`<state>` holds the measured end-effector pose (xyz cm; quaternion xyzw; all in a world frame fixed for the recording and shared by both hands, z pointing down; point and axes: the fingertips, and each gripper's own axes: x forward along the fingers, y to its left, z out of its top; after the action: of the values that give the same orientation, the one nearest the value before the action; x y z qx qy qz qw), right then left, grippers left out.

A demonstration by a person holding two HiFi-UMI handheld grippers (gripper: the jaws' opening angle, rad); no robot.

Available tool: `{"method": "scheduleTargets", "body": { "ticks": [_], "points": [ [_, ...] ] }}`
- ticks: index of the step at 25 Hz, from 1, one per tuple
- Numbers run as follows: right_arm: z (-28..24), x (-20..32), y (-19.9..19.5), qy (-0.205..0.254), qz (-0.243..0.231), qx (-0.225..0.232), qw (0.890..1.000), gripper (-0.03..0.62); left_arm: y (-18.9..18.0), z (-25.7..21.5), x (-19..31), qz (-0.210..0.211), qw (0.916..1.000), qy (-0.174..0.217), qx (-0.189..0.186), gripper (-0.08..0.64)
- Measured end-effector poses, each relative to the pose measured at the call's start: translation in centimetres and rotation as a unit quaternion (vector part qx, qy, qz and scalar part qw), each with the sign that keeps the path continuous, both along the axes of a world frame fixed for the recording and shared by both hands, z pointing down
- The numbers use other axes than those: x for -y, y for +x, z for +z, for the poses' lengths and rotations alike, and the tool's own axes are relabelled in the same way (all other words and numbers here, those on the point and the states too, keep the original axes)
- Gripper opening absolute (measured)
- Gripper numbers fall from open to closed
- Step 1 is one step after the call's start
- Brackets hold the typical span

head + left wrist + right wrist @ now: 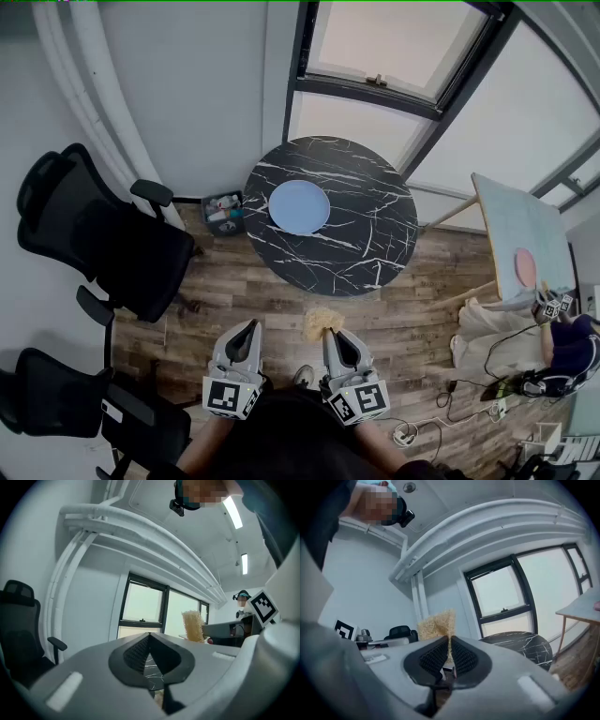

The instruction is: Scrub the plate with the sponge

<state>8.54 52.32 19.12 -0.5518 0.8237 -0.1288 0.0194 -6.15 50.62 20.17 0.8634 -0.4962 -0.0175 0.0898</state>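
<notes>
Presently right fingers [433, 657] pinch the fibrous sponge [436, 624], left fingers [136, 652] pressed together, empty; blue plate [299, 207] on counter [370, 246] well ahead.

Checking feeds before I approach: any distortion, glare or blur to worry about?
Head view: fisheye bend at the edges, but the plate on the table is sharp and evenly lit. Left gripper view: windows washed out, close foreground soft. Right gripper view: bright windows too; the sponge pinched in the right gripper reads clearly.

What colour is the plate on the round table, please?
Light blue; the plate shows best in the head view.
</notes>
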Motion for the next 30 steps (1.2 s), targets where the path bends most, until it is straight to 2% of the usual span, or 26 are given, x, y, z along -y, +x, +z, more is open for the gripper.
{"method": "scheduleTargets", "body": {
  "ticks": [10, 21, 30],
  "points": [
    [0.0, 0.9, -1.8, -0.005, 0.019, 0.013, 1.000, 0.020, -2.4, -0.4, 1.2, 0.001, 0.9999, 0.000, -0.013, -0.003],
    [1.1, 2.1, -5.1, -0.019, 0.056, -0.018, 0.998, 0.020, -7.2, 1.3, 3.1, 0.016, 0.9993, -0.016, -0.029, -0.003],
    [2.8, 7.5, -4.2, -0.033, 0.072, -0.049, 0.996, 0.021, -8.3, 3.5, 8.6, 0.006, 0.9991, -0.035, -0.025, -0.003]
  ]
}}
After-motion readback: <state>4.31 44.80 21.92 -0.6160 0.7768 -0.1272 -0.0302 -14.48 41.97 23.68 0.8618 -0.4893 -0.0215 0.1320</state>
